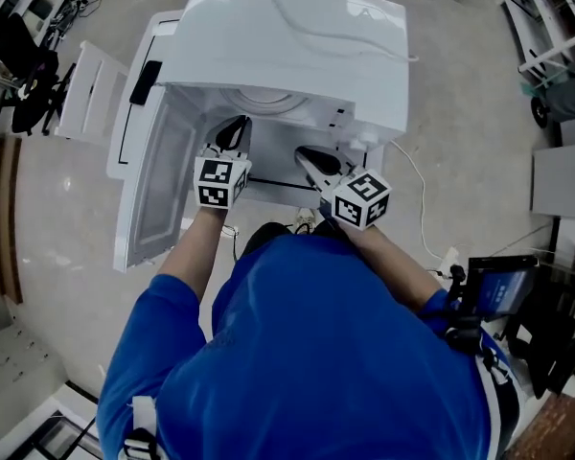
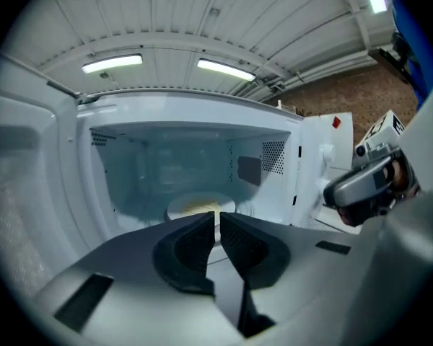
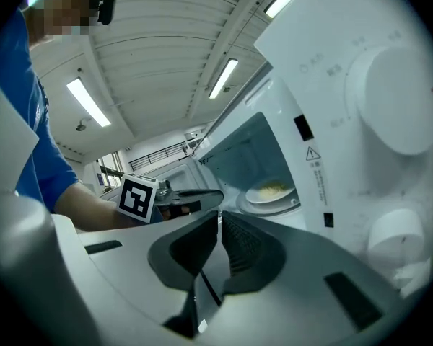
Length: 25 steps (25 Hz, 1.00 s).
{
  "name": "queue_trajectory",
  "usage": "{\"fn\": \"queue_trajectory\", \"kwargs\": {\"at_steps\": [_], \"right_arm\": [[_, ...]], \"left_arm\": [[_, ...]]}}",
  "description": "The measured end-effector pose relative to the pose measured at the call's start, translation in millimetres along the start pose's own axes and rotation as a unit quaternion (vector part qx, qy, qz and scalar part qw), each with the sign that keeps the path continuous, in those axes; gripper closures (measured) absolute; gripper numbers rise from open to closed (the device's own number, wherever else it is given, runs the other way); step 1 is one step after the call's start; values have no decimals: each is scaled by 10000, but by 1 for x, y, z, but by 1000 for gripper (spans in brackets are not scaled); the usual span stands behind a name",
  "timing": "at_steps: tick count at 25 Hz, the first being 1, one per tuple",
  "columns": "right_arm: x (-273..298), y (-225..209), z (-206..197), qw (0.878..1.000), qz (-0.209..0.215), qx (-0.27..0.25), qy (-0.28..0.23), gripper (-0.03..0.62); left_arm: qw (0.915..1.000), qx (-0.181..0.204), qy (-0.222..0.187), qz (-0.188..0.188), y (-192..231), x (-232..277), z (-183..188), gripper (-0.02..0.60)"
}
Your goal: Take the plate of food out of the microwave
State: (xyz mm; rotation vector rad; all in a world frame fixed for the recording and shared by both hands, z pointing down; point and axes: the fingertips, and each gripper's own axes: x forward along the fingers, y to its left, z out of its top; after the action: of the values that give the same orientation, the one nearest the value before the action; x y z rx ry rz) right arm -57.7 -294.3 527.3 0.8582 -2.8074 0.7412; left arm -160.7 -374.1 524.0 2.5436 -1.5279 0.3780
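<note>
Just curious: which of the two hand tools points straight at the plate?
The left gripper; its view faces the plate head-on, while the right gripper sits off beside the big dial.

The head view looks steeply down from above onto the white box-shaped microwave [image 1: 297,46]. The left gripper [image 2: 218,218] view faces straight into it, close ahead of its jaws. The right gripper [image 3: 220,218] view sits just left of the white knobbed control panel [image 3: 390,107], looking in obliquely. Both gripper views share the round white plate of yellowish food [image 3: 273,192].
</note>
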Motion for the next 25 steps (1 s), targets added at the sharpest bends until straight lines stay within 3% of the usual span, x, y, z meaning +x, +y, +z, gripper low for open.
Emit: {"fn": "queue_trajectory", "kwargs": {"at_steps": [3,6,9,12,16,25], "right_arm": [[3,-1,-2,10000,-69,-54,5,588],[5,-2,-3,9999,-141,-65,-3,588],[8,-5,1,9997,-205,-113,-9,588],[11,-8,3,9996,-275,-104,-38,588],[12,-6,5,9994,-332,-81,-104,588],[10,-12,10,9987,-478,-41,-175,588]], "left_arm": [[9973,674,200,-200,-3,13,-5,569],[9934,1029,365,-356,-2,25,-8,568],[9867,1453,555,-480,2,40,-11,504],[9762,1955,745,-568,2,53,-18,482],[9582,2627,918,-659,-1,60,-23,479],[9034,3982,1230,-1007,-13,75,-34,479]]}}
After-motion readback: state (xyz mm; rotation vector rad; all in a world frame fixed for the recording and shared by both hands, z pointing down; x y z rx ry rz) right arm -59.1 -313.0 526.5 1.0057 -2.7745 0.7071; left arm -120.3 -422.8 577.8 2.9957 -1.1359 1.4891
